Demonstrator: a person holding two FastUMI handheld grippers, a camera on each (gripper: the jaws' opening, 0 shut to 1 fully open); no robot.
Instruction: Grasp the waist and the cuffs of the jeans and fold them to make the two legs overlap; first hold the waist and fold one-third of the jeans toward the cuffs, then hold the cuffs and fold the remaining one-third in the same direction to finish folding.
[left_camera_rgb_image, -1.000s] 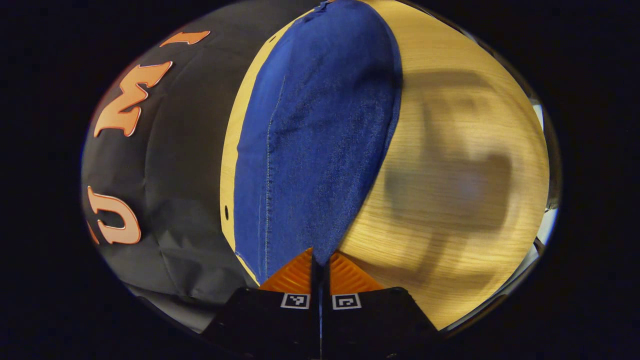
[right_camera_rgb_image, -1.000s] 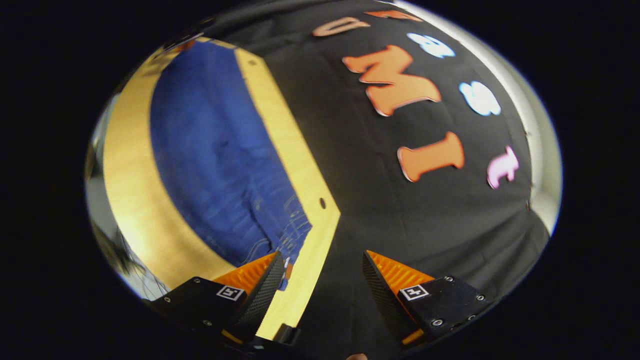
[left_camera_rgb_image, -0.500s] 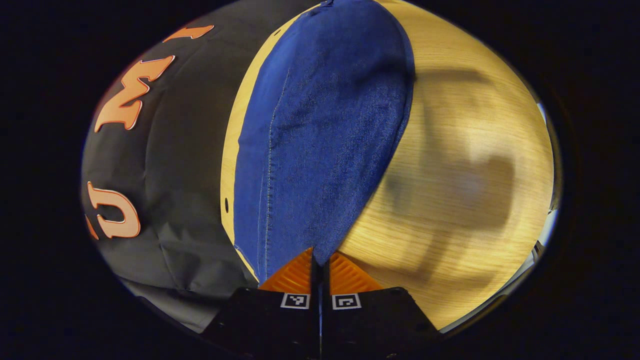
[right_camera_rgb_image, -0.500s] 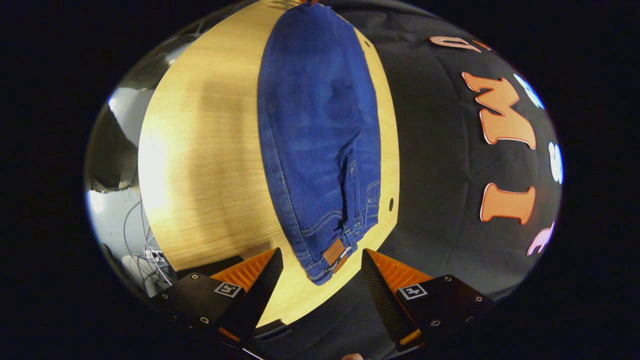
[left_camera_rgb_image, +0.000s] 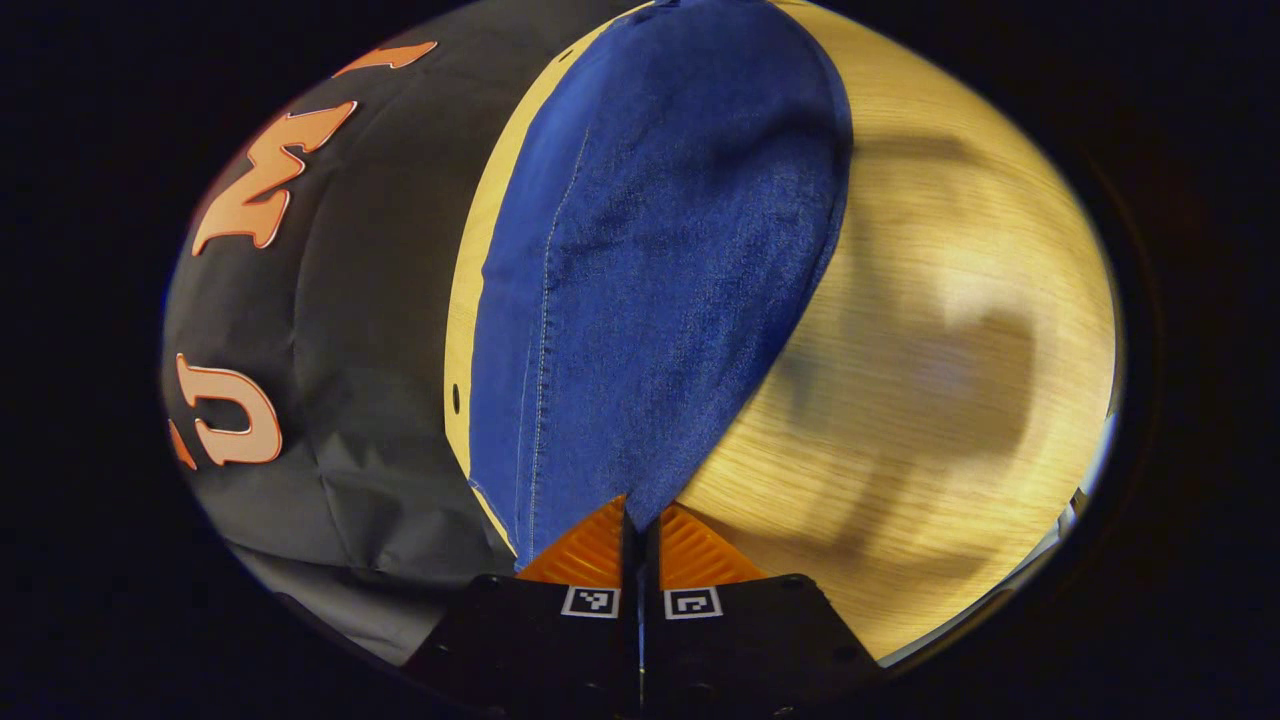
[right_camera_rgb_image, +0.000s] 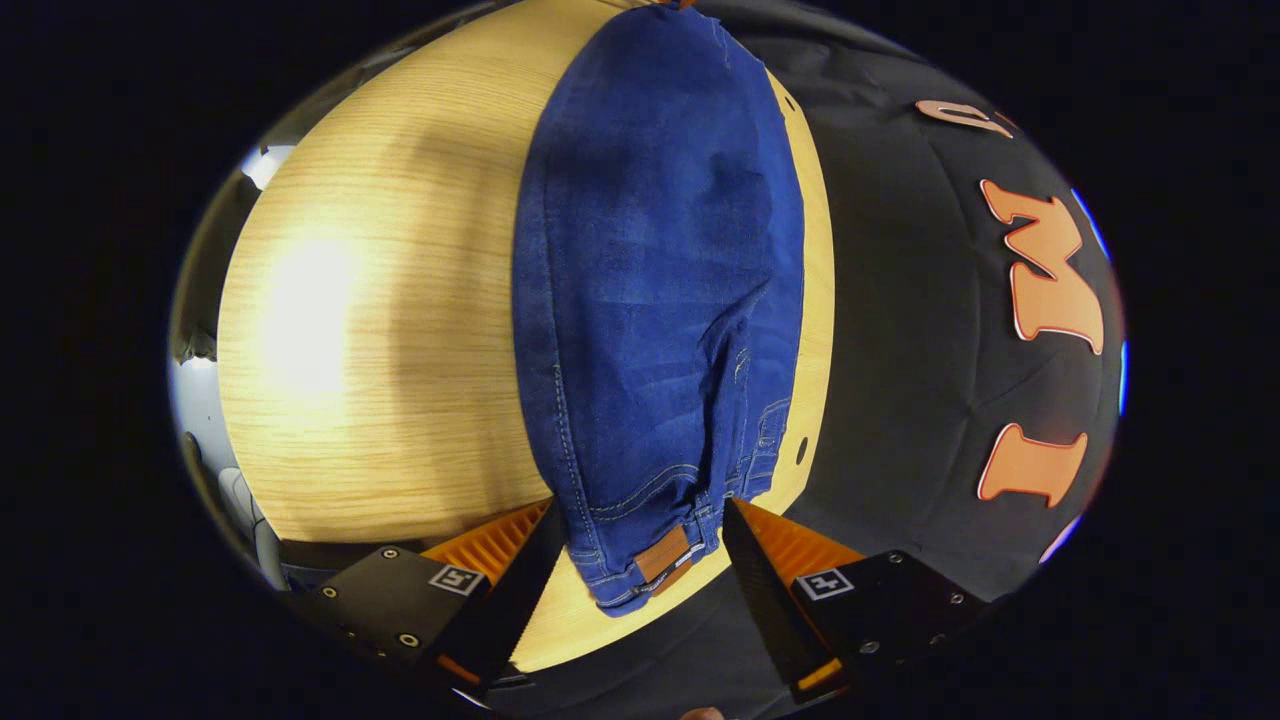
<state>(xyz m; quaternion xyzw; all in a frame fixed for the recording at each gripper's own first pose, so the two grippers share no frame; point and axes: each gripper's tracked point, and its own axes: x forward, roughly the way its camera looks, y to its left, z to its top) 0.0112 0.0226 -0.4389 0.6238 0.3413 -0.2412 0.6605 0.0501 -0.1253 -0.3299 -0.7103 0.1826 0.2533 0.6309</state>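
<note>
- Ahead of your left gripper (left_camera_rgb_image: 640, 520), pinched tight on a cuff, the blue jeans (left_camera_rgb_image: 650, 280) stretch flat along the table (left_camera_rgb_image: 930, 330).
- Between your right gripper's (right_camera_rgb_image: 640, 530) wide-spread fingers lies the waist (right_camera_rgb_image: 650, 550), leather patch up.

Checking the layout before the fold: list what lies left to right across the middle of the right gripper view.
Wooden table → blue jeans → narrow strip of table edge → black booth wall cloth.

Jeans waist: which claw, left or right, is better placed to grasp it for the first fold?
Right. The right claw is open, its fingers on either side of the waist of the jeans. The left claw is shut on the cuff end.
</note>
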